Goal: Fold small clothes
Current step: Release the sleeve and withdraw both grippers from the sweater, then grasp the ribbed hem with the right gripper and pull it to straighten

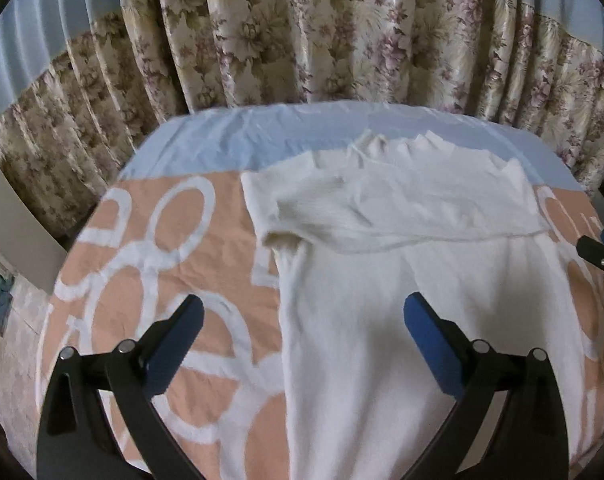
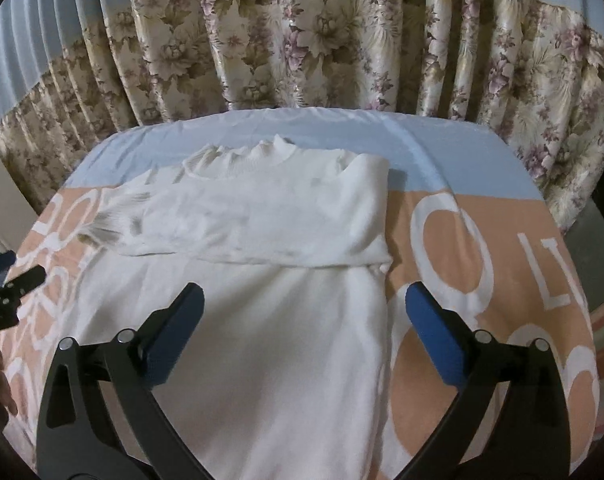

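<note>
— Nearest the lens?
— The left gripper (image 1: pixel 304 312), fingers spread wide, holding nothing, above the cloth (image 1: pixel 174 256) and the left edge of the sweater (image 1: pixel 382 320).
— And the sweater?
— White, flat on the peach cloth with white rings, collar (image 2: pixel 258 156) far, both sleeves folded across the chest; a ribbed cuff (image 2: pixel 110 216) lies at the left.
— Further right?
— The right gripper (image 2: pixel 304 308), also spread and empty, over the sweater's right side.
— Anything around?
— A blue sheet (image 2: pixel 442 160) at the far edge, a floral curtain (image 2: pixel 302 40) behind. Nothing blocks the sweater.
</note>
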A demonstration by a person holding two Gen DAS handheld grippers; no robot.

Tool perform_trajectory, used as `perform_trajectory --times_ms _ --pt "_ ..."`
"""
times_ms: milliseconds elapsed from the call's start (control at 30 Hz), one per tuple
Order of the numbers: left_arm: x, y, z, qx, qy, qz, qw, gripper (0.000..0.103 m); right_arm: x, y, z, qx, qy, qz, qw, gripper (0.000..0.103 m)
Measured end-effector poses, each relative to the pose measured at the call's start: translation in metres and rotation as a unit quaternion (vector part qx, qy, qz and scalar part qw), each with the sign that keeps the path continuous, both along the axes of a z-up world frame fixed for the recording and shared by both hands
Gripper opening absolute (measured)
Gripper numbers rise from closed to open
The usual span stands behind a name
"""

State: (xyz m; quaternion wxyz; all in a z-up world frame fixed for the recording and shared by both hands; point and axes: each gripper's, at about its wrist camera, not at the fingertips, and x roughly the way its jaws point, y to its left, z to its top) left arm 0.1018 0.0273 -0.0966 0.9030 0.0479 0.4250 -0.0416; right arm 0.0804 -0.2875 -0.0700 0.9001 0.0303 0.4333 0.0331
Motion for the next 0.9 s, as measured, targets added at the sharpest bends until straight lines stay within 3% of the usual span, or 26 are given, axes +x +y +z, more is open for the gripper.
perform_trajectory --times_ms 433,667,900 --pt "-0.049 0.000 0.011 -0.002 -0.005 0.003 1.0000 0.101 -0.059 0.005 0.018 -0.037 -0.007 0.009 0.999 0.100" --pt "-0.066 -0.004 0.002 0.003 -0.012 0.002 0.9999 0.101 -0.089 -0.006 0.002 -0.016 0.026 0.015 0.999 0.100" --pt "-0.083 -0.001 -0.017 0.006 -0.001 0.004 1.0000 0.101 -0.125 0.001 -0.017 -0.029 0.059 0.048 0.997 0.098"
